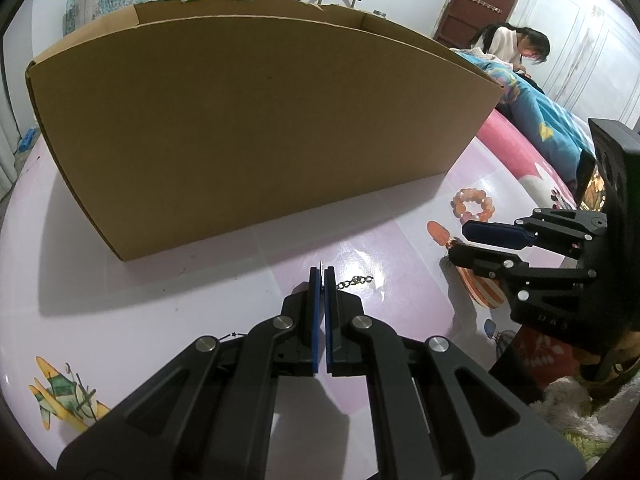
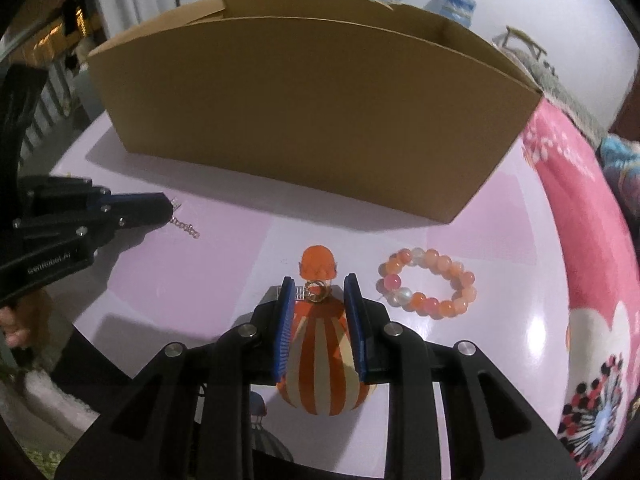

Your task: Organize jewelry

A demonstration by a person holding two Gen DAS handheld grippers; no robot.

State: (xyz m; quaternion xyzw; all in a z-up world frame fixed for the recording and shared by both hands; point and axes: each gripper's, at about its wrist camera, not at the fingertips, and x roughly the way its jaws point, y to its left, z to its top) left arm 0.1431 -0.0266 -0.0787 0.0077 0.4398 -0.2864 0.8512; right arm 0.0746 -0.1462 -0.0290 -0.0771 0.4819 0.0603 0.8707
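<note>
Trailing rightward from the left gripper (image 1: 324,274), the chain (image 1: 354,281) lies flat.

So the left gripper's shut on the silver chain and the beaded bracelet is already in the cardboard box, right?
Not quite. The left gripper is shut on the silver chain, but the beaded bracelet lies on the table in front of the cardboard box, as the right wrist view shows.
</note>
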